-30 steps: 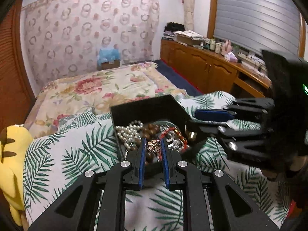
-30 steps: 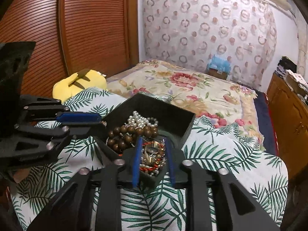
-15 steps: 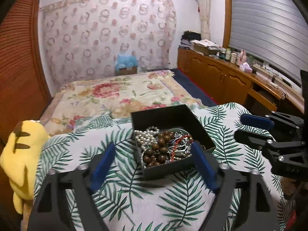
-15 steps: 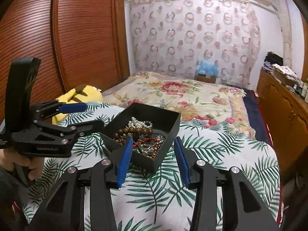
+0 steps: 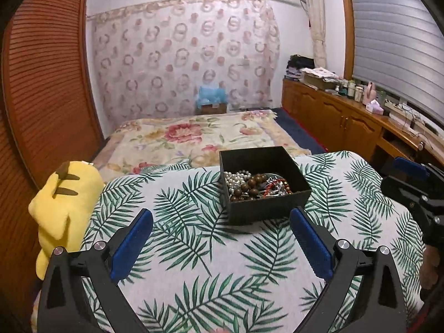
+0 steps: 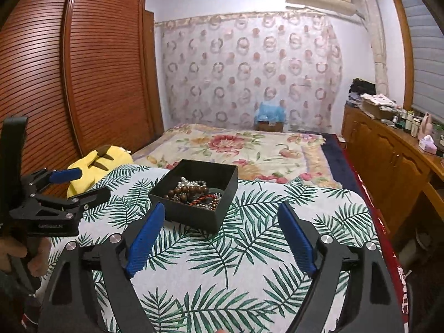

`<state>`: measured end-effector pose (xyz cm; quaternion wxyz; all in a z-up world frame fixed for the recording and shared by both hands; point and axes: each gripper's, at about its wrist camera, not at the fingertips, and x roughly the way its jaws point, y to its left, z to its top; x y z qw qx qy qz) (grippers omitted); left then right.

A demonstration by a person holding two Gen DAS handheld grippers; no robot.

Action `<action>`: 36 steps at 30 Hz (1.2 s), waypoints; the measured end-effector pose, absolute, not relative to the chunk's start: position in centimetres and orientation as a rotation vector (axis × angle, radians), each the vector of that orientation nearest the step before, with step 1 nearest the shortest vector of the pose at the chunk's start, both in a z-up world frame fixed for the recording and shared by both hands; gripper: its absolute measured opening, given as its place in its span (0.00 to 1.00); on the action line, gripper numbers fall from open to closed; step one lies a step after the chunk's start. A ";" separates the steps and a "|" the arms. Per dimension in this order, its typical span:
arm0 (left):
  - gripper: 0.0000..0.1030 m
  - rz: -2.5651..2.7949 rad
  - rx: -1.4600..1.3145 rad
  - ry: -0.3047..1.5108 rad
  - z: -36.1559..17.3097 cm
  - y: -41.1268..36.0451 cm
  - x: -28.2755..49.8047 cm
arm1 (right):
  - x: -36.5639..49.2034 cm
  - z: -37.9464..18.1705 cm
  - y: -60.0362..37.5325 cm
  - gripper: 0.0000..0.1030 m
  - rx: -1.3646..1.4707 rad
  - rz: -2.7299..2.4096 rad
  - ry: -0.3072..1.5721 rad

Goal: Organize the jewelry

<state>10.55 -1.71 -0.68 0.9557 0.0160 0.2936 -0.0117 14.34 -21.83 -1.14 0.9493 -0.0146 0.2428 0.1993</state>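
Observation:
A black open box [image 5: 269, 208] sits on a palm-leaf cloth and holds a heap of jewelry [image 5: 255, 186]: white pearls, brown wooden beads, red and silver pieces. My left gripper [image 5: 221, 212] hangs just in front of the box, its jaws opening wide with nothing between them. In the right wrist view the box [image 6: 194, 216] and the jewelry [image 6: 197, 193] lie just ahead of my right gripper [image 6: 221, 208], whose jaws are also opening and hold nothing. Each gripper shows in the other's view, the left gripper [image 6: 88, 183] at the left and the right gripper [image 5: 410, 177] at the right.
The palm-leaf cloth [image 5: 194, 249] covers the near end of a bed with a floral cover [image 5: 194, 136]. A yellow plush toy [image 5: 63, 194] lies at the left edge. A slatted wooden wardrobe [image 6: 69, 83] stands left, a wooden cabinet [image 5: 347, 122] right. A hand [image 6: 33, 255] holds the left gripper.
Both grippers have drawn back and up from the box. Their jaws, nearly shut over the jewelry a second ago, now stand wide apart and empty.

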 end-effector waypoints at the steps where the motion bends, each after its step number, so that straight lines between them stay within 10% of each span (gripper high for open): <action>1: 0.92 -0.024 0.030 0.594 -0.6 -1.7 10.3 | 14.2 -1.1 -21.8 0.83 -0.026 0.402 0.492; 36: 0.92 -0.050 0.005 0.557 0.2 -2.3 7.7 | 13.5 -1.7 -22.5 0.83 -0.003 0.359 0.489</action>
